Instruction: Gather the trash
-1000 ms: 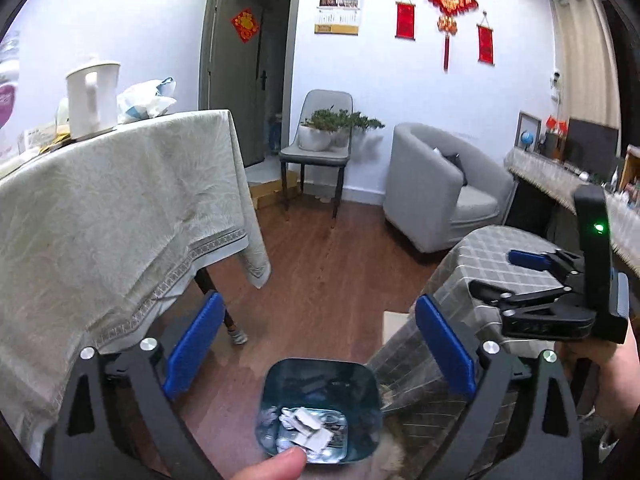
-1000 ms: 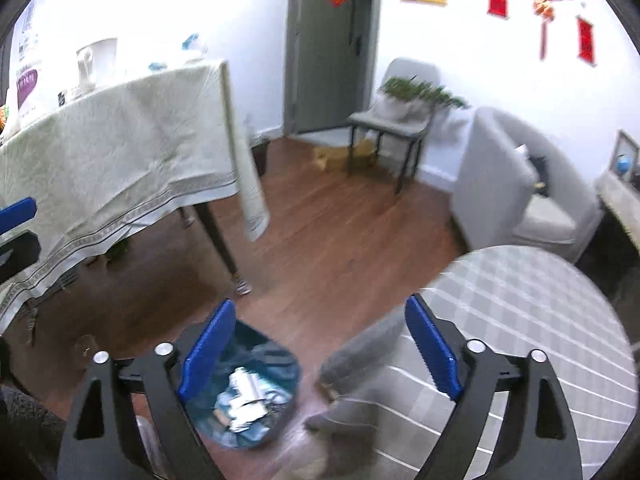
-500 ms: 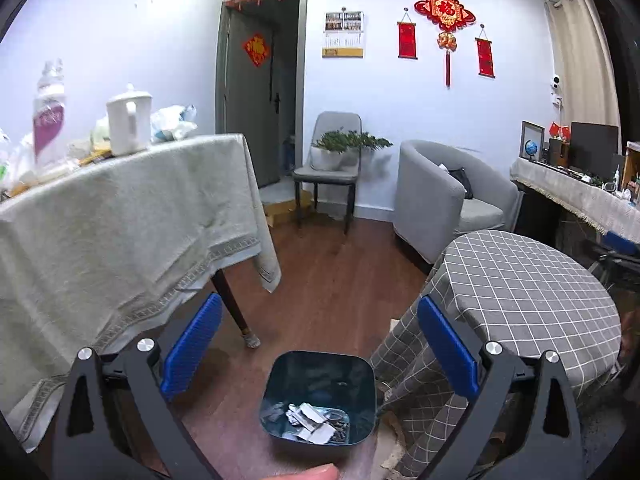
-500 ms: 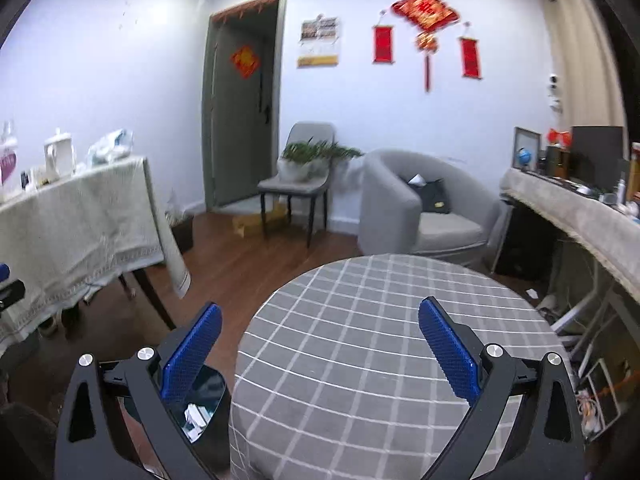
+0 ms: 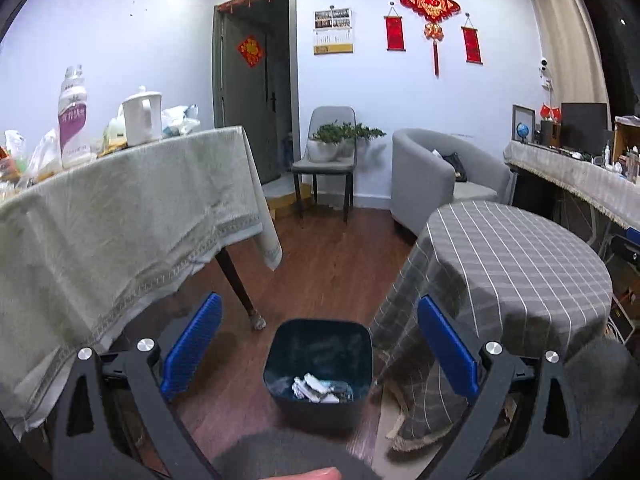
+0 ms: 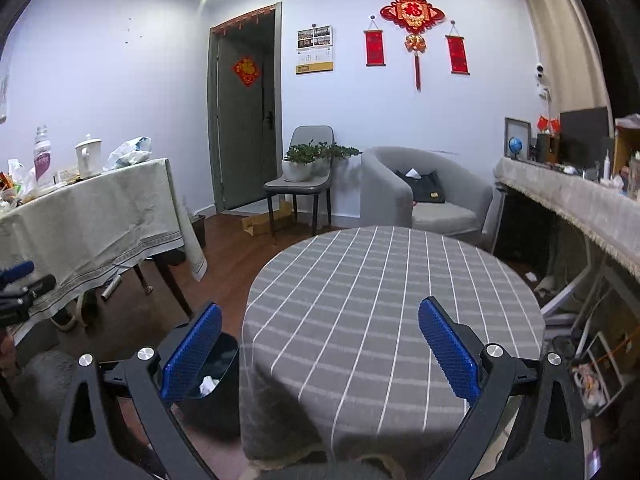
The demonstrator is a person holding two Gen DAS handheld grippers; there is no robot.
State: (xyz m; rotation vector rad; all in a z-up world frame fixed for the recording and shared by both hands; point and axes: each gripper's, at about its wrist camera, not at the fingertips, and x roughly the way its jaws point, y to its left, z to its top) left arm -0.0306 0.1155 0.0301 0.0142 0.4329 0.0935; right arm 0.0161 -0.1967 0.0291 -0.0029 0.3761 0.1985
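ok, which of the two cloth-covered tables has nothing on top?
The round table with the grey checked cloth: its top is bare. The long table with the beige cloth carries a kettle, bottle and bags.

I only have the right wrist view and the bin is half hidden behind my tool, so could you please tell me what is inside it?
Observer: From the left wrist view, the dark bin holds crumpled white paper scraps at its bottom, well below the rim.
Operator: Thank you. Is the left tool carrying anything?
Observer: No, the left tool is open with nothing between its blue pads; it points down at the bin.
Operator: And what stands beside the bin on the floor?
Observer: The bin sits on the wooden floor close against the hanging edge of the checked tablecloth, with a leg of the long table to its other side.
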